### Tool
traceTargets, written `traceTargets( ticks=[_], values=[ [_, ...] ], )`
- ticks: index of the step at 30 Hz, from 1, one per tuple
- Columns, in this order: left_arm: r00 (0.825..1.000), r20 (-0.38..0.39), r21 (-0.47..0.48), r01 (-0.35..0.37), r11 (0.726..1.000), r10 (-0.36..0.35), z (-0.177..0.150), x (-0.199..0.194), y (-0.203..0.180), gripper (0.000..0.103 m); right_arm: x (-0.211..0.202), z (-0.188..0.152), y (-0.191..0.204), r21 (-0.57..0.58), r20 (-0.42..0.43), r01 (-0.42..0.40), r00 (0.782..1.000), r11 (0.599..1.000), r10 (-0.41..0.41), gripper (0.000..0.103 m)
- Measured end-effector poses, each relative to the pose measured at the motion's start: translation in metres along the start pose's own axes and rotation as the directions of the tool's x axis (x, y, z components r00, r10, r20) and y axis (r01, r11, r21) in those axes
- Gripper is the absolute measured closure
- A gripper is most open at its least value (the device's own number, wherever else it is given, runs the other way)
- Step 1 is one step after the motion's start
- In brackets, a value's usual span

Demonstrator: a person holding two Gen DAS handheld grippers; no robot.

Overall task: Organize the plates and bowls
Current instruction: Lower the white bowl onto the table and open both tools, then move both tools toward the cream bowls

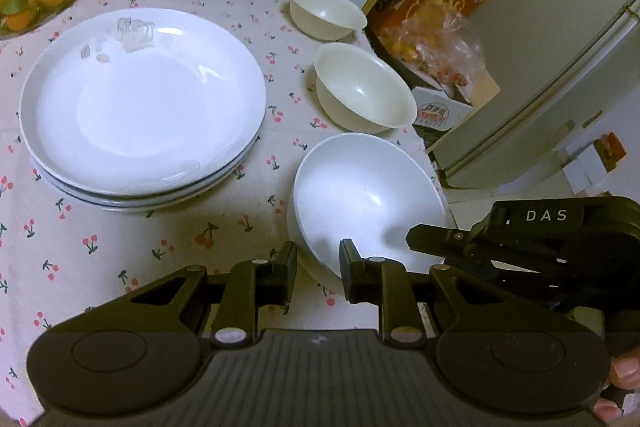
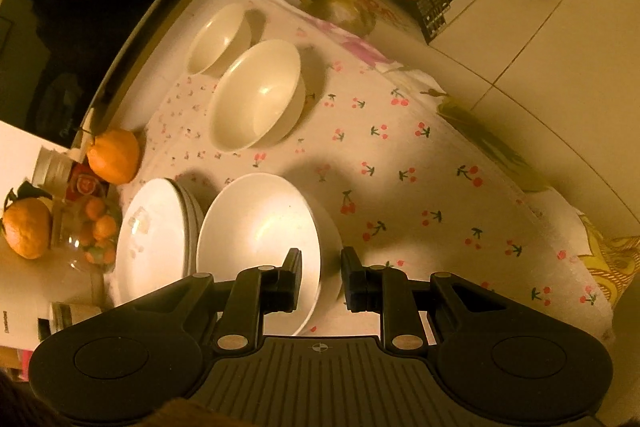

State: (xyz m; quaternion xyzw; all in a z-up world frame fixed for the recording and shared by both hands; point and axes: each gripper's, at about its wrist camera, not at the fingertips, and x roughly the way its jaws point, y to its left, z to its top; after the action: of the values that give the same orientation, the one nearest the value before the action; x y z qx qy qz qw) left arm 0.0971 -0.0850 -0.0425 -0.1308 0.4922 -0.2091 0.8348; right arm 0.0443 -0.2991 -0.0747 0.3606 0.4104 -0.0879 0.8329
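Both jaws grip the nearest white bowl's (image 1: 360, 187) rim: the left hand-held gripper (image 1: 318, 259) and right hand-held gripper (image 2: 320, 267) each clench it. The bowl sits on the bench (image 1: 120, 247), beside stacked plates (image 1: 144, 103) and two smaller bowls (image 1: 362, 87).

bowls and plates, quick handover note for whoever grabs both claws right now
Left claw: shut on the near rim of the big bowl.
Right claw: shut on the same bowl's rim, from the other side.
Plates: stacked beside that bowl.
Medium bowl and small bowl: standing apart behind it.
Done: plates stacked.
Left: nest the three bowls.
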Motion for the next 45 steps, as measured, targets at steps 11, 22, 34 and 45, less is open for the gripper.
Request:
traceTargets(
  ticks=[11,22,34,45],
  values=[
    [1.000,-0.015,-0.008,0.002,1.000,-0.002,0.003,0.005,0.000,0.080,0.003,-0.001,0.002,-0.001,-0.017,0.000,1.000,1.000,0.000,0.080],
    [1.000,-0.031,0.005,0.002,1.000,-0.002,0.005,0.006,-0.001,0.067,0.005,-0.001,0.001,0.015,-0.037,-0.008,0.999,1.000,0.008,0.070],
    [1.000,-0.027,0.033,0.002,0.999,-0.001,0.010,-0.005,-0.005,0.037,-0.005,0.002,0.006,-0.018,-0.001,-0.022,1.000,1.000,0.022,0.034],
    [0.999,-0.001,0.065,-0.034,0.997,0.034,0.018,-0.017,-0.015,0.007,-0.011,0.016,0.003,0.003,0.032,-0.054,0.998,0.999,0.053,0.021]
  ],
)
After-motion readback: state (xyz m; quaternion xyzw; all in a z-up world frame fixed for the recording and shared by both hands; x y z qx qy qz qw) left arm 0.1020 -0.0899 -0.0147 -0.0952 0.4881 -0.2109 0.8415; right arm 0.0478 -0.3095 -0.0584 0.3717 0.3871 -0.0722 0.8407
